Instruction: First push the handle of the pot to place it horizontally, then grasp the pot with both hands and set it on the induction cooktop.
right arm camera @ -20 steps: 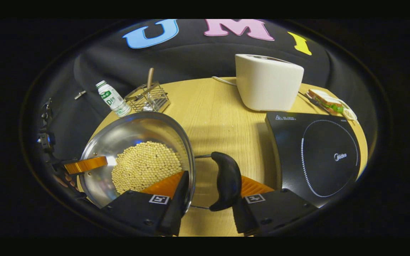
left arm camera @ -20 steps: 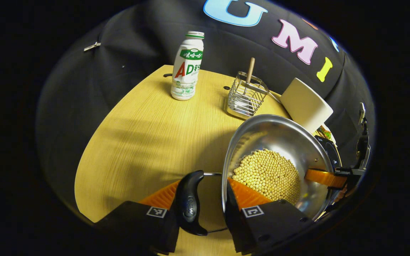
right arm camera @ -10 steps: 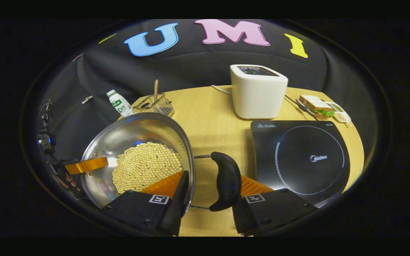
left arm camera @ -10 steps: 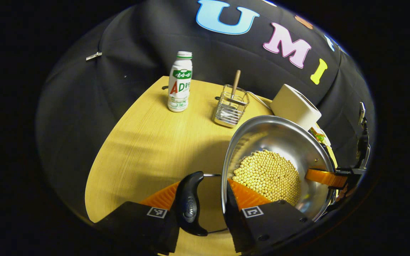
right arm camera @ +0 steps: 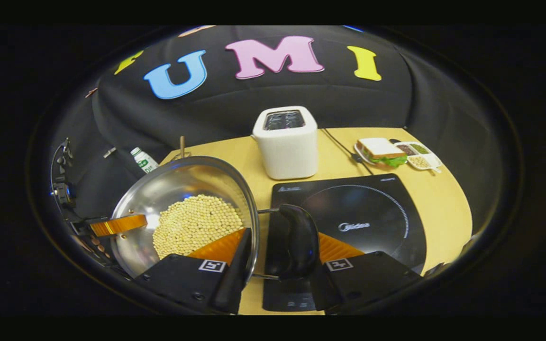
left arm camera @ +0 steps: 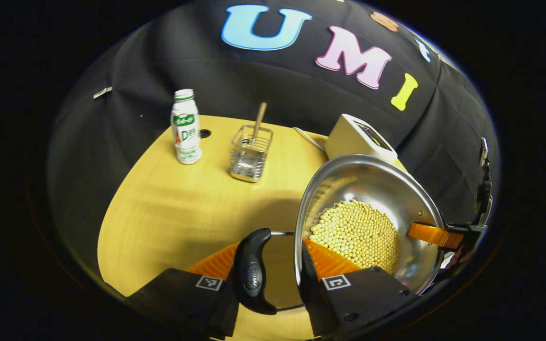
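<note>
Carried higher and over toward the cooktop [right arm camera: 349, 213]: pot [left arm camera: 372, 189] of beans, left gripper [left arm camera: 268, 258] and right gripper [right arm camera: 277, 246] each clenched on a side handle. Toaster [right arm camera: 286, 142] just behind cooktop, sandwich [right arm camera: 379, 151] at far right edge.

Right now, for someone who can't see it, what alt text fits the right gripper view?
A tool grips the black side handle of a steel pot holding pale beans, above a wooden table. Ahead lies a black induction cooktop, with a white toaster and a sandwich behind.
</note>
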`<control>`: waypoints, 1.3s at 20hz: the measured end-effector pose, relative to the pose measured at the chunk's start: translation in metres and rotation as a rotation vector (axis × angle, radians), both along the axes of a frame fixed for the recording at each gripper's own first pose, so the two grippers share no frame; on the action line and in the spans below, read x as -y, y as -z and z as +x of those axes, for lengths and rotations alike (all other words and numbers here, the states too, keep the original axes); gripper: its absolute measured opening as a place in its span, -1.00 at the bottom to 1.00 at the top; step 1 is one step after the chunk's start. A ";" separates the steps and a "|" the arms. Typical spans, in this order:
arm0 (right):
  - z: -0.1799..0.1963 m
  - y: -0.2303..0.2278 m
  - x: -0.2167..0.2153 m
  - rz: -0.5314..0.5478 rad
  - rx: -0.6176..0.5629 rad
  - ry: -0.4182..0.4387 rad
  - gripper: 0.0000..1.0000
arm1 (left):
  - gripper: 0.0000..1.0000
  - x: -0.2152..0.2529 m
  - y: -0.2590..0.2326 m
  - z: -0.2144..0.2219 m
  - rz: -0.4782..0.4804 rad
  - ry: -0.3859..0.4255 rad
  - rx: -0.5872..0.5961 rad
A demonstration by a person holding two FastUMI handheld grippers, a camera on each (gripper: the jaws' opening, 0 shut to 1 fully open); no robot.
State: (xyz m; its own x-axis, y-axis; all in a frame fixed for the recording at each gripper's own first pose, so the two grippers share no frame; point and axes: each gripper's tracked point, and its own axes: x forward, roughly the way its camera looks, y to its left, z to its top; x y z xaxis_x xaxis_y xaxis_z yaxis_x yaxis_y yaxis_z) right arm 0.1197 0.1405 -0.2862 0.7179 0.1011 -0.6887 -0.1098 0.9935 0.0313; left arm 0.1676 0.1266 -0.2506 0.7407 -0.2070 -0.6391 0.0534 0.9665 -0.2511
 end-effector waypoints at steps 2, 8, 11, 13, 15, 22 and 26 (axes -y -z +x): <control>0.002 -0.009 0.027 -0.002 0.016 0.020 0.22 | 0.22 0.029 -0.002 0.004 -0.005 0.025 -0.002; 0.007 -0.023 0.098 -0.005 0.017 0.057 0.22 | 0.22 0.103 -0.006 0.006 -0.013 0.048 -0.008; 0.009 -0.025 0.131 -0.007 0.010 0.070 0.22 | 0.24 0.135 -0.005 0.011 -0.009 0.057 -0.004; 0.013 -0.026 0.151 -0.004 0.004 0.081 0.22 | 0.22 0.154 -0.003 0.015 -0.009 0.063 -0.010; 0.017 -0.026 0.166 -0.008 0.002 0.083 0.22 | 0.22 0.169 -0.001 0.018 -0.009 0.068 -0.012; 0.037 -0.018 0.207 0.006 -0.021 0.095 0.22 | 0.22 0.211 0.001 0.034 0.007 0.061 -0.011; 0.050 -0.010 0.218 0.010 -0.029 0.087 0.22 | 0.22 0.221 0.007 0.042 0.007 0.041 -0.012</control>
